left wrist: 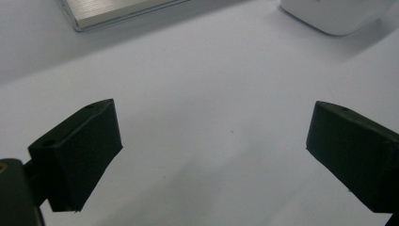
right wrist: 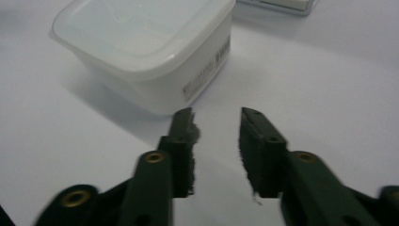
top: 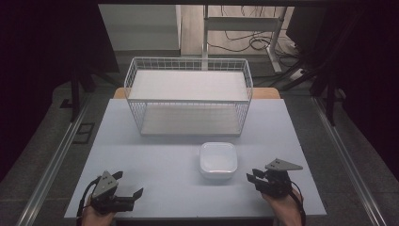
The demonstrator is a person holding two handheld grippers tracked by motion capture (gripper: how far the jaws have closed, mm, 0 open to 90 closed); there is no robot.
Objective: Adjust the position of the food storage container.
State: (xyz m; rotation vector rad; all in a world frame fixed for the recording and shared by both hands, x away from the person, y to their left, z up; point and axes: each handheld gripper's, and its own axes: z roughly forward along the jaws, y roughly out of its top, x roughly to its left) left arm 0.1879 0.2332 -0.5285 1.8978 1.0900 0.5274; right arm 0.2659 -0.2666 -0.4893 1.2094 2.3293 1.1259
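A white square plastic container [top: 217,160] with a lid sits on the pale table [top: 155,155], just in front of a white wire rack [top: 188,96]. My left gripper [top: 128,184] rests near the table's front left corner, jaws spread wide with nothing between them. In the left gripper view its jaws [left wrist: 216,110] frame bare table, with the container [left wrist: 339,14] far off at the upper right. My right gripper [top: 253,176] lies right of the container, apart from it. In the right gripper view its jaws [right wrist: 217,115] stand a narrow gap apart and empty, pointing at the container's [right wrist: 141,52] labelled corner.
The wire rack has two white shelves, and its bottom edge [left wrist: 117,12] shows in the left gripper view. Bare table lies between the two grippers. Dark floor, metal rails [top: 51,165] and cables [top: 249,42] surround the table.
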